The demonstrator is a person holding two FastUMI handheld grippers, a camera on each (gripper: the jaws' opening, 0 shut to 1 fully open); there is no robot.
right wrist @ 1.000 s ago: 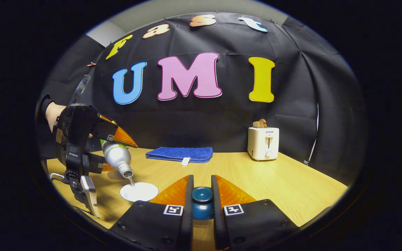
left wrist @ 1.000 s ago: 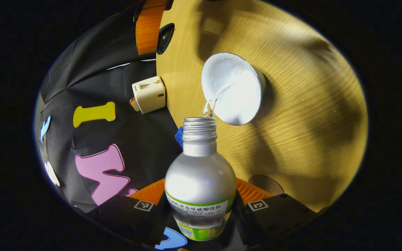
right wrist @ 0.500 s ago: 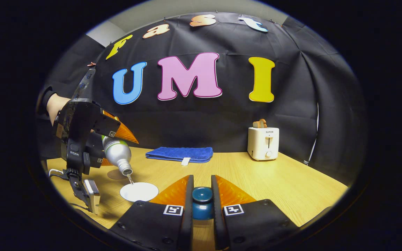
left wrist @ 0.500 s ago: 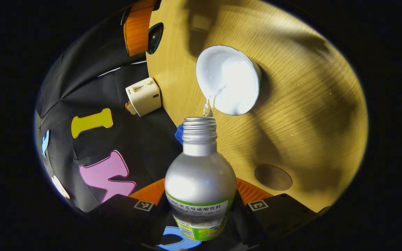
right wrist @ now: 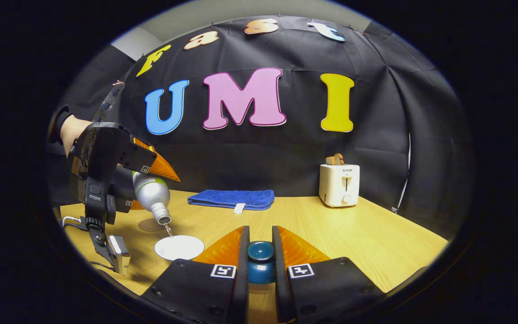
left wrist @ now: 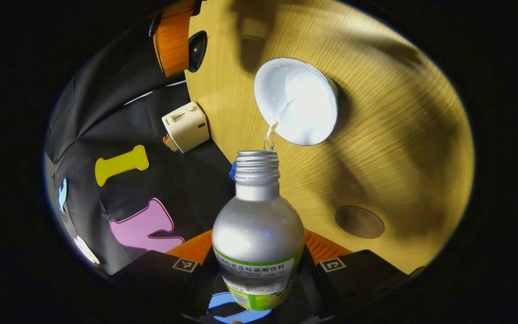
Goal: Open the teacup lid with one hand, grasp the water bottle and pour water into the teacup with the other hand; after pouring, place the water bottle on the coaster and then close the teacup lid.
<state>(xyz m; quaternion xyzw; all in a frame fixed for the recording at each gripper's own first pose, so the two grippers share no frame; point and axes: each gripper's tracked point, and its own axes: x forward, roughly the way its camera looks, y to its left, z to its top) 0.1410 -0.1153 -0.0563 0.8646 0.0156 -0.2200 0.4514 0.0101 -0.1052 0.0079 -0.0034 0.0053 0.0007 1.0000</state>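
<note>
Item: pour step, water going into teacup.
L tongs (left wrist: 259,265) clamped on water bottle (left wrist: 258,234), neck tipped down; thin stream drops into white teacup (left wrist: 296,101) on surface (left wrist: 389,135). Vs 1 s ago I've raised the bottle a little and the coaster (left wrist: 359,222) has come fully into sight, just beside cup. R tongs (right wrist: 260,256) grip teal lid knob (right wrist: 260,252), held off cup. Next, I reckon: level bottle, set on coaster.
</note>
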